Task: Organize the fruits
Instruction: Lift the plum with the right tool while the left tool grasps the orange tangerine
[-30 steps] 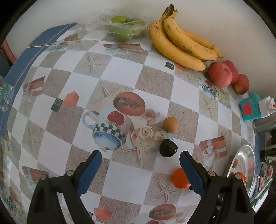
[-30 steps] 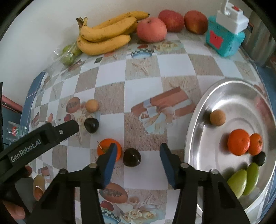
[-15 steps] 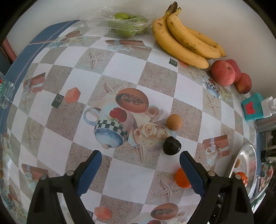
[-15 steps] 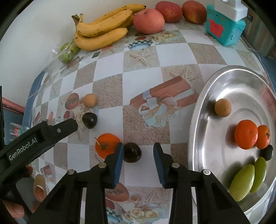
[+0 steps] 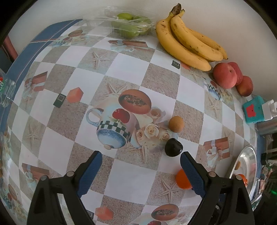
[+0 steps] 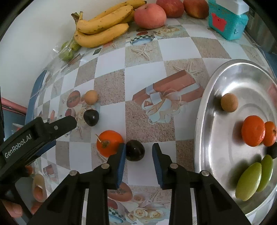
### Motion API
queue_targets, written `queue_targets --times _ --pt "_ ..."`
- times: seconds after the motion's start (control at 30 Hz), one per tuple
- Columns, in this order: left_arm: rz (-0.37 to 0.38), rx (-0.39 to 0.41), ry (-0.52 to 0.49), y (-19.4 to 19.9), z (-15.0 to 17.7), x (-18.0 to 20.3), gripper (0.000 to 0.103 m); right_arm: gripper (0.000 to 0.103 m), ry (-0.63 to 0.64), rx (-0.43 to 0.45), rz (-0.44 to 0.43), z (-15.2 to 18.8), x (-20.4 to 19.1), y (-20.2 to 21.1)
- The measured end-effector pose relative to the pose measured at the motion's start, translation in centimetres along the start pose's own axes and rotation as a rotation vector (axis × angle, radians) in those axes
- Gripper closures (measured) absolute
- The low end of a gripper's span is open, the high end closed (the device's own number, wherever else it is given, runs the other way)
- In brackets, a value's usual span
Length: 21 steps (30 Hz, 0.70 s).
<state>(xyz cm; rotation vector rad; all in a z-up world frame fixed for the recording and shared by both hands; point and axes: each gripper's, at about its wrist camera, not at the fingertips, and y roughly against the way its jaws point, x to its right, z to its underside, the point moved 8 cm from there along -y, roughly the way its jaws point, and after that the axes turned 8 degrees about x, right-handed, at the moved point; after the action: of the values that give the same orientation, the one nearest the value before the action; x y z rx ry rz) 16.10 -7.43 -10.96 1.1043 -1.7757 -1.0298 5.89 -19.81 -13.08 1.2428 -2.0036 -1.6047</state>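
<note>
In the right wrist view a dark plum (image 6: 135, 151) lies on the patterned tablecloth between the fingers of my right gripper (image 6: 139, 147). Its jaws are closing: the left pad touches the plum, while the right pad stands a little off it. An orange (image 6: 109, 143) sits just left of that plum. Further left lie a second dark plum (image 6: 91, 117) and a small tan fruit (image 6: 91, 97). My left gripper (image 5: 141, 155) hangs wide open over the cloth with nothing between its fingers. The second plum (image 5: 173, 147) is just beyond its right fingertip.
A silver plate (image 6: 204, 107) at the right holds a tan fruit, two oranges, a dark fruit and two green fruits. Bananas (image 6: 102, 26), peaches (image 6: 149, 16), bagged green fruits (image 5: 129, 24) and a teal box (image 6: 226, 20) line the wall. A person's fingers (image 6: 39, 189) hold the left gripper.
The right gripper's jaws have narrowed around the dark plum beside the orange, and its left pad now touches the fruit. The left gripper stays wide open in the same place.
</note>
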Motion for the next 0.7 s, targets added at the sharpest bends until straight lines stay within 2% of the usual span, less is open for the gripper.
queue_targets --times 0.17,0.57,0.7 --pt "-0.001 -0.001 0.009 0.0 0.0 -0.2 0.009 0.08 -0.013 -0.004 -0.026 0.1 -0.3 0.0" --pt "-0.003 -0.016 0.027 -0.2 0.4 -0.3 0.01 0.081 -0.062 -0.001 -0.054 -0.2 0.4 0.5" --pt "0.02 -0.024 0.013 -0.2 0.7 0.6 0.012 0.081 -0.086 0.017 -0.061 -0.7 1.0 1.3"
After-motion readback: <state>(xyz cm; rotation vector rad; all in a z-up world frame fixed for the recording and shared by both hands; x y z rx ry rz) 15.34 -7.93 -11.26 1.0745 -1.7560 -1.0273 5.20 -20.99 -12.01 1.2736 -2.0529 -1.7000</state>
